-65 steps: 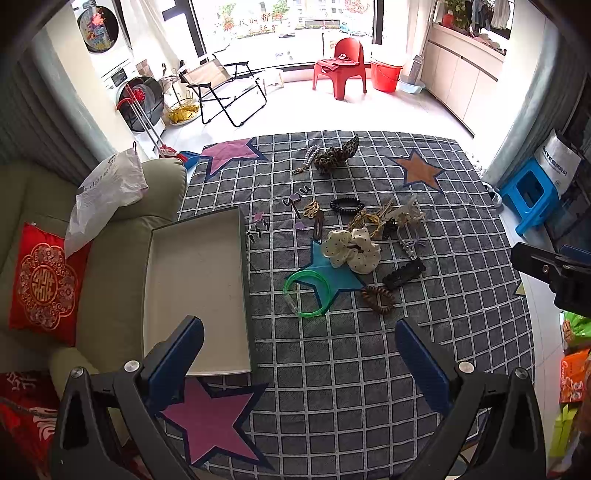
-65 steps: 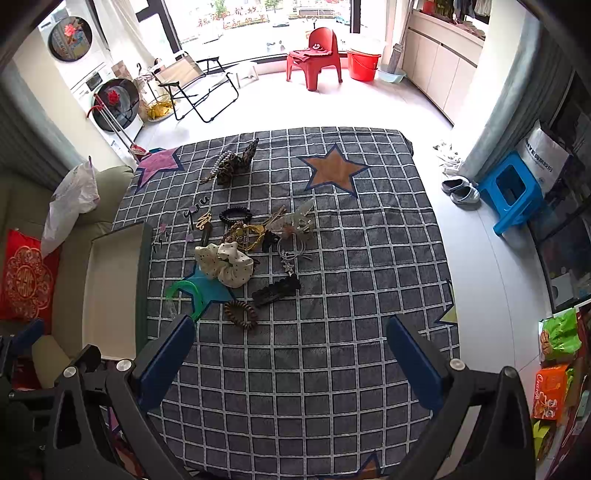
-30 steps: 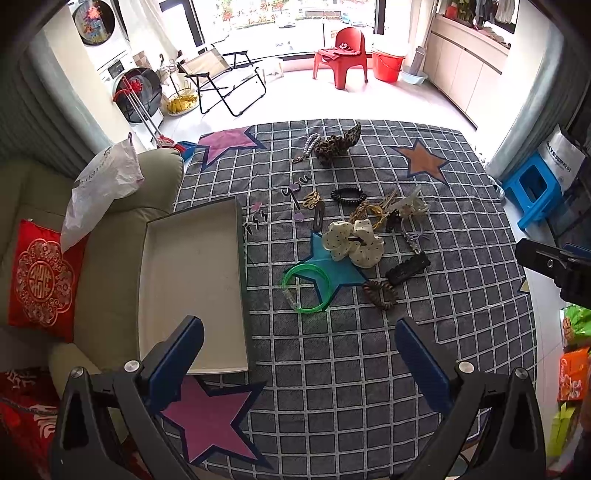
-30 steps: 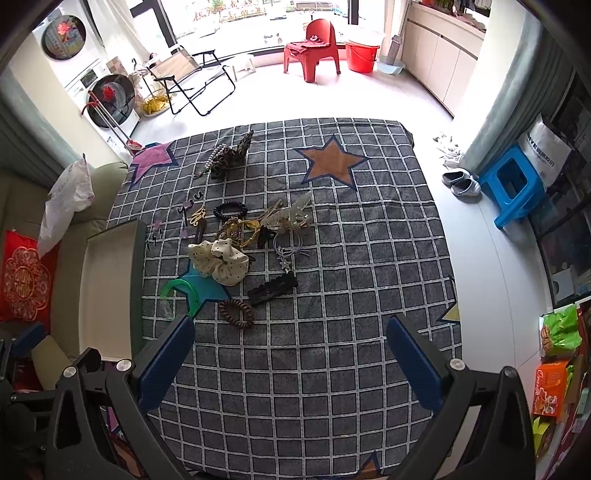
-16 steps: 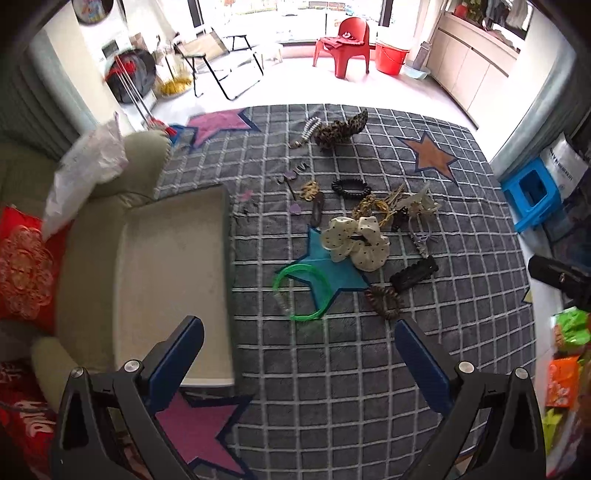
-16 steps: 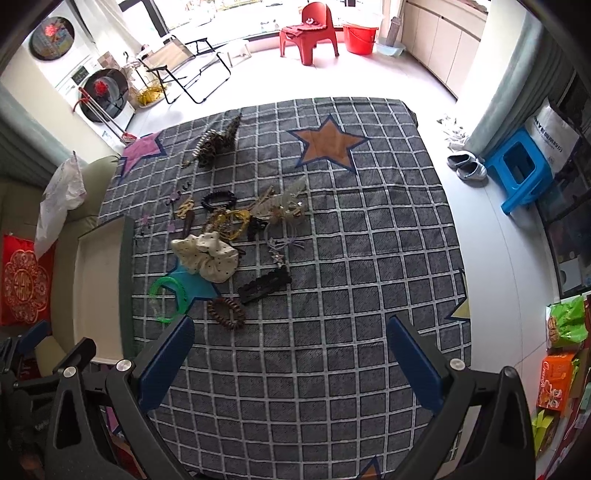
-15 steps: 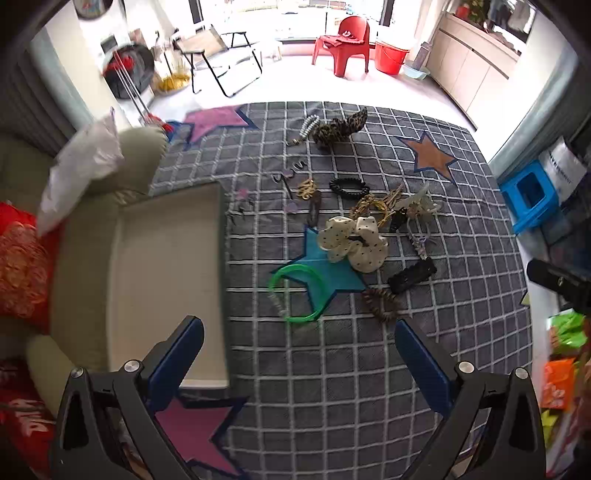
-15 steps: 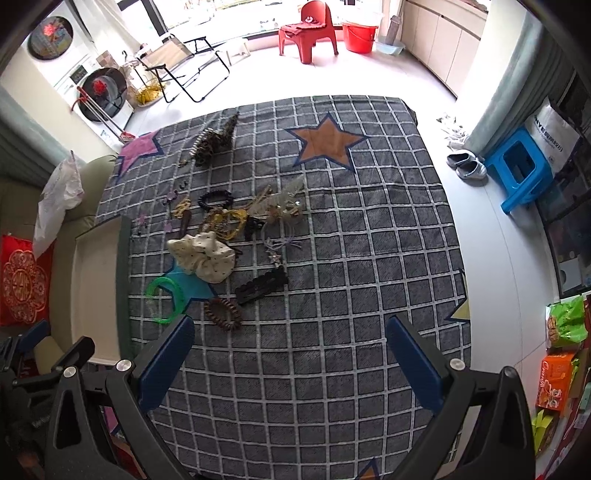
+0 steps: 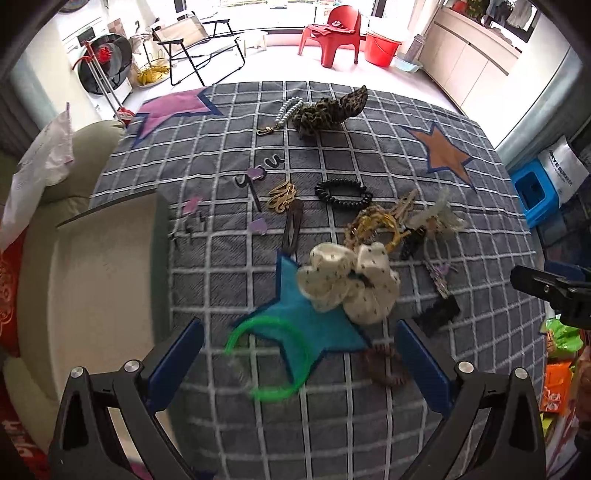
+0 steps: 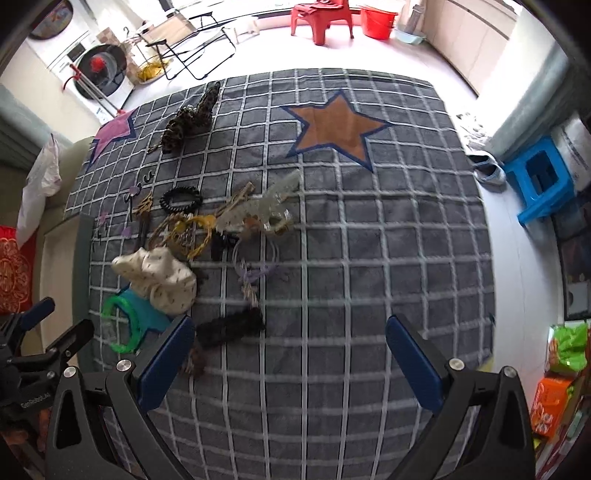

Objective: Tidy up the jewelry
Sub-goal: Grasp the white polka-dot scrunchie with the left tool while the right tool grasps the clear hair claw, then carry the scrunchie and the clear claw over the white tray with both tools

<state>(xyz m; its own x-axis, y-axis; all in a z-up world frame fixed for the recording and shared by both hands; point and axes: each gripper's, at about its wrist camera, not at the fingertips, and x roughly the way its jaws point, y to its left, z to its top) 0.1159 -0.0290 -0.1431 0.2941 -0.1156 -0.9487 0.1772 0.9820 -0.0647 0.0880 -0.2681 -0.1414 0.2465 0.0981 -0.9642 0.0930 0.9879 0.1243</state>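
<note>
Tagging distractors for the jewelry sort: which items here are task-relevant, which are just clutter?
Job:
tray
green bangle
cream bow scrunchie
black coil tie
leopard scrunchie
bead strand
left gripper and right gripper, both open

Clutter:
red chair
blue stool
folding chair

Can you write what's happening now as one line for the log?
left gripper: open, above green bangle | right gripper: open, empty | tray: empty

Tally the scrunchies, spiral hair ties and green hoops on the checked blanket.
Scrunchies: 2, cream dotted scrunchie and leopard-print scrunchie
Spiral hair ties: 2, black spiral tie and brown spiral tie
Green hoops: 1, green hoop
Total: 5
</note>
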